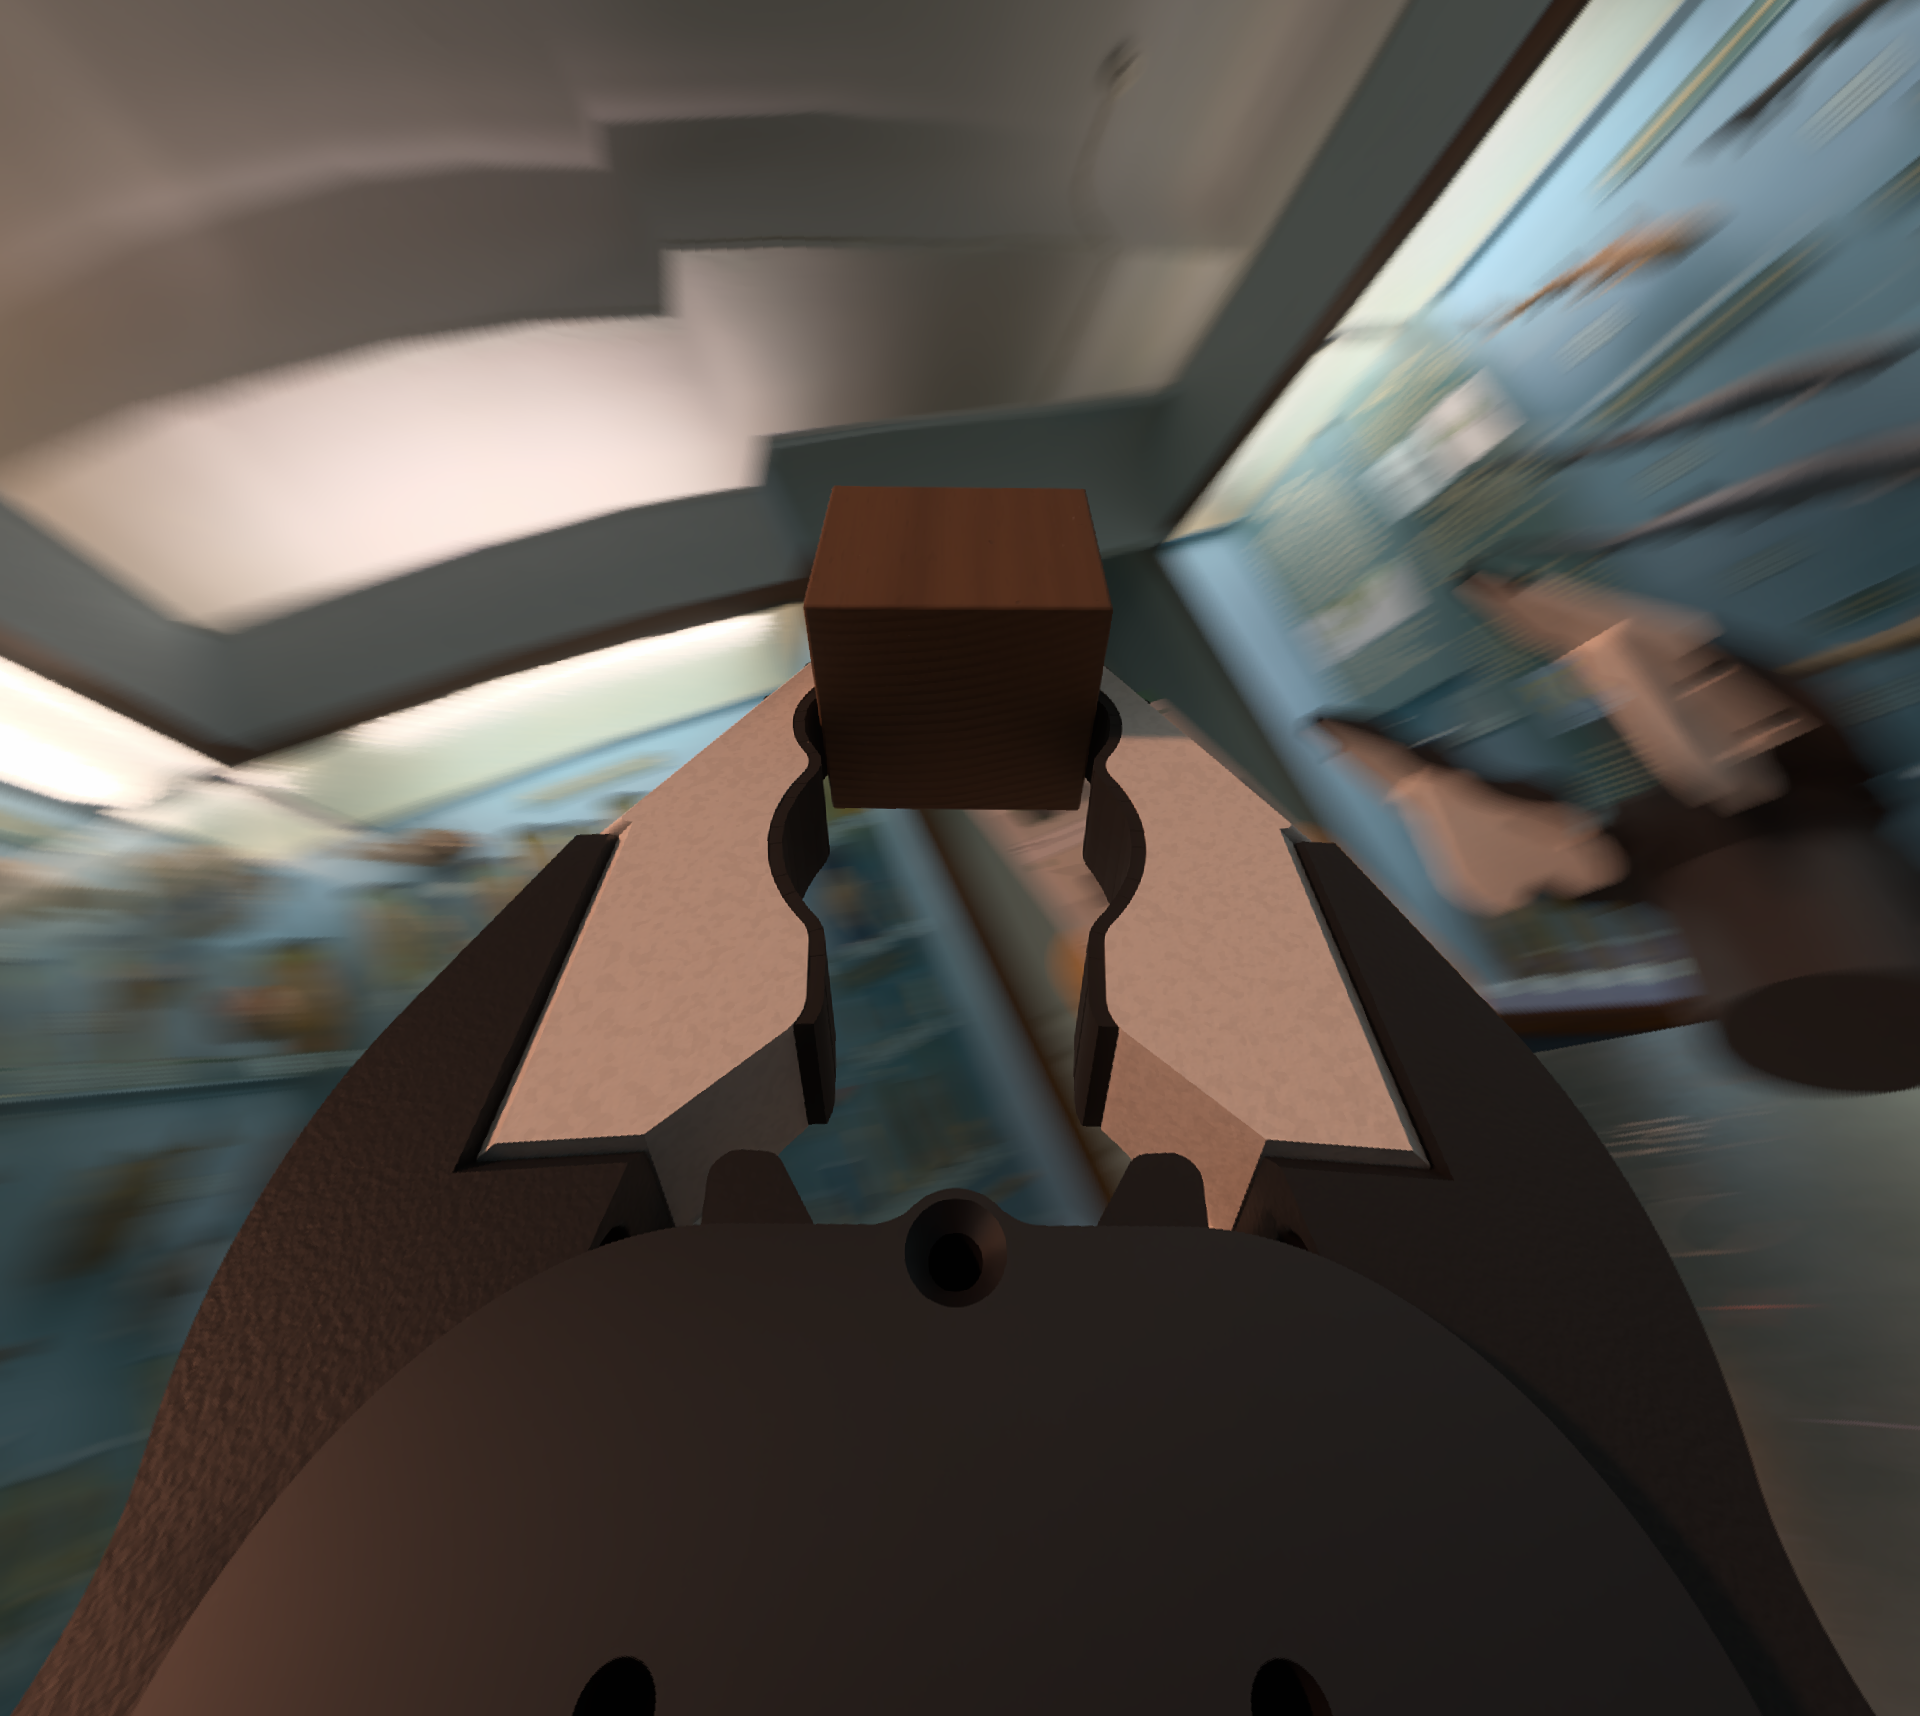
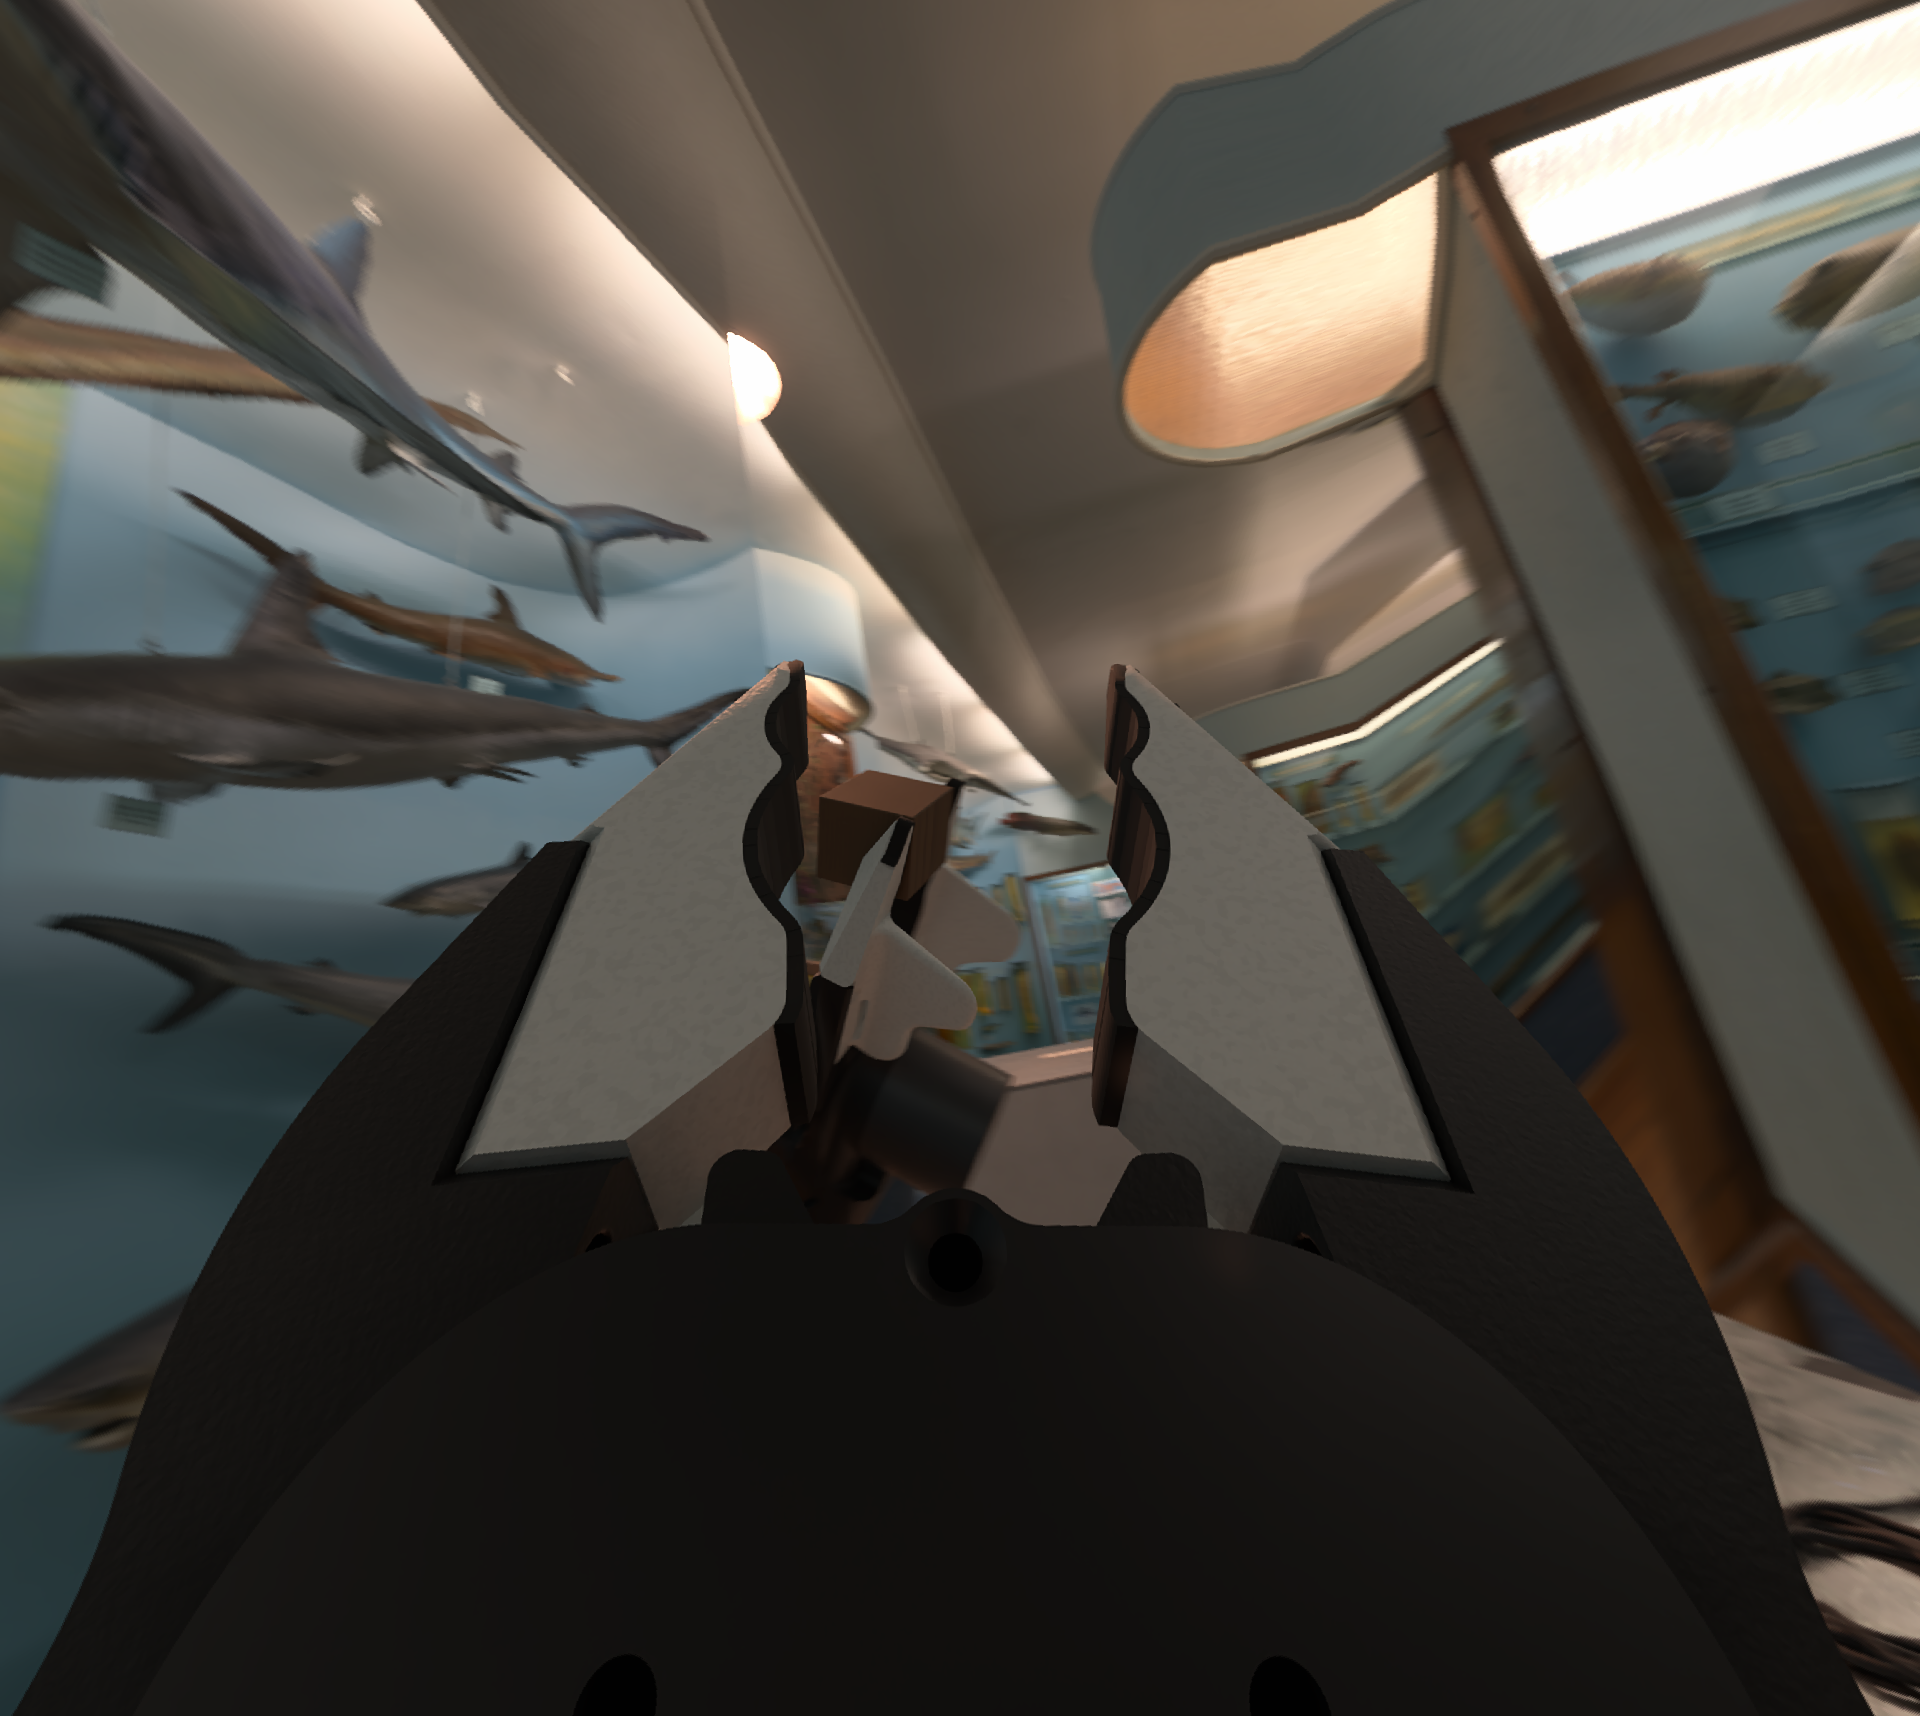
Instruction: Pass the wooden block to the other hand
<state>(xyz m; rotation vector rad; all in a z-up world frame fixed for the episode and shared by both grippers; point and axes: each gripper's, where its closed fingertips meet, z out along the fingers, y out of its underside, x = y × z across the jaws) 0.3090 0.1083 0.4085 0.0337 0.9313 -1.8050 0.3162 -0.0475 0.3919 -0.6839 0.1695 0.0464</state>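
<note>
The wooden block (image 1: pixel 956 690) is a dark brown cube held up in the air between the tips of my left gripper (image 1: pixel 956 731), which is shut on its lower half. My right gripper (image 1: pixel 1621 835) shows blurred at the right of the left wrist view, apart from the block. In the right wrist view my right gripper (image 2: pixel 956 710) is open and empty. Straight ahead between its fingers, farther off, the block (image 2: pixel 883 835) sits in the left gripper (image 2: pixel 904 866), seen from the side.
A museum hall surrounds both grippers: shark models (image 2: pixel 312 710) hang on the left wall, glass display cases (image 2: pixel 1714 575) stand at the right, and a pale ceiling (image 1: pixel 727 108) is overhead. A grey surface edge (image 2: pixel 1849 1458) shows at lower right.
</note>
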